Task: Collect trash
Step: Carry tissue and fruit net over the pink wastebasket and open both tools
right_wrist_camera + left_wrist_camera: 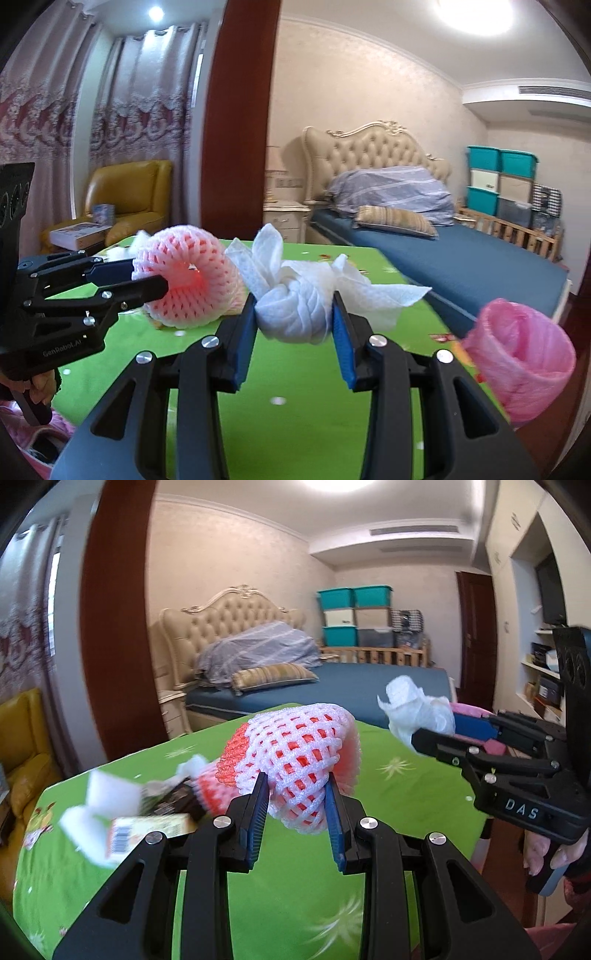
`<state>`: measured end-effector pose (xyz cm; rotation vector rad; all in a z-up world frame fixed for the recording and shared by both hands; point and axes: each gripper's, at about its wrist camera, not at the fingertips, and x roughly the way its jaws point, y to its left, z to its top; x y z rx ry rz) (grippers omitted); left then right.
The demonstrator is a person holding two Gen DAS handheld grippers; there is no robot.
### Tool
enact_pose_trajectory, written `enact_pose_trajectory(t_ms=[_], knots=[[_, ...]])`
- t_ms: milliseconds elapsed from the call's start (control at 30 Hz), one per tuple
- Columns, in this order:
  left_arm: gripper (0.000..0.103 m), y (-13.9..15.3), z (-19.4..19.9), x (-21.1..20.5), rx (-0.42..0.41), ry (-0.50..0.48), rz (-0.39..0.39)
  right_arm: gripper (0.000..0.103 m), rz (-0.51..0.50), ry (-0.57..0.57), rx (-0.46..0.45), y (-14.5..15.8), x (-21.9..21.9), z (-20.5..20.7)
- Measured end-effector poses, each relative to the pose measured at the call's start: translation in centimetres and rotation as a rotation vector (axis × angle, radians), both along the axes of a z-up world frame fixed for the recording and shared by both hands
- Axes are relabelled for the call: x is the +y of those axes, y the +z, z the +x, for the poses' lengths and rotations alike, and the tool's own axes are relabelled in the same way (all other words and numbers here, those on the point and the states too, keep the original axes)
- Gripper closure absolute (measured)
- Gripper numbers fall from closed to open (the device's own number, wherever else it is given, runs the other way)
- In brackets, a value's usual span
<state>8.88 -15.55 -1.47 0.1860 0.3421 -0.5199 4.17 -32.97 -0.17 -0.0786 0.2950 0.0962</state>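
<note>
From the left wrist cam, the left gripper (297, 786) had its blue pads clamped on a white-and-red foam fruit net (295, 753), holding it up above the green tablecloth (288, 878). To the left on the cloth sat a blurry heap of other trash: white foam bits (99, 797), a dark wrapper (177, 801) and a small carton with a barcode (147, 830). Over on the right, the right gripper (436, 734) was pinching a crumpled white tissue (417, 709), also off the table. A bed with a blue sheet (332, 686) filled the background.

Right wrist cam was the same story from the other side: the right gripper (295, 306) was closed on the tissue wad (295, 299), lifted clear of the cloth (295, 406). The left gripper (147, 278) came in from the left, squeezing the foam net (192, 280). A roll of pink plastic bags (521, 358) sat at the table's right edge.
</note>
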Motion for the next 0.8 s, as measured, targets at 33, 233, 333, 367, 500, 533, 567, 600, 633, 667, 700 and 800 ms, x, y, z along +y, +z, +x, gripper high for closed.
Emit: enact_pose_trajectory(t_ms=[33,233,333,367,500,533,567,600,633,667,700,800], knots=[[0.075,0.0,0.1,-0.9,0.002,-0.021,0.004,0.066,0.001,-0.020,-0.002,0.1,-1.0,-0.2],[0.075,-0.2,0.6,-5.6,0.018,-0.113,0.016,0.066,-0.009,-0.126,-0.001,-0.1,-6.1,-1.0],[0.075,-0.1,1.0,-8.0,0.029,-0.156,0.021,0.066,-0.002,-0.175,0.003,-0.3,-8.9,-1.6],[0.075,0.0,1.2,-8.7,0.035,-0.167,0.020,0.066,0.003,-0.192,0.006,-0.4,-10.0,-1.7],[0.075,0.6,2.2,-12.6,0.058,-0.227,0.022,0.065,0.033,-0.259,0.020,-1.0,-14.9,-2.0],[0.075,0.8,2.5,-13.8,0.066,-0.247,0.019,0.065,0.037,-0.271,0.024,-1.2,-15.9,-2.0],[0.075,1.0,2.9,-15.0,0.075,-0.267,0.014,0.065,0.039,-0.286,0.026,-1.3,-16.9,-1.9],[0.075,1.2,3.0,-15.9,0.081,-0.283,0.009,0.065,0.040,-0.295,0.029,-1.5,-18.0,-1.8],[0.075,1.4,3.4,-17.1,0.090,-0.300,0.005,0.065,0.041,-0.304,0.032,-1.7,-19.3,-1.8],[0.075,1.6,3.8,-18.4,0.101,-0.319,0.004,0.065,0.036,-0.315,0.033,-1.8,-20.2,-1.7],[0.075,1.9,4.2,-19.5,0.112,-0.333,0.004,0.065,0.029,-0.329,0.034,-1.9,-21.2,-1.6],[0.075,2.2,5.5,-23.2,0.146,-0.368,0.001,0.065,0.017,-0.362,0.045,-2.2,-24.7,-0.7]])
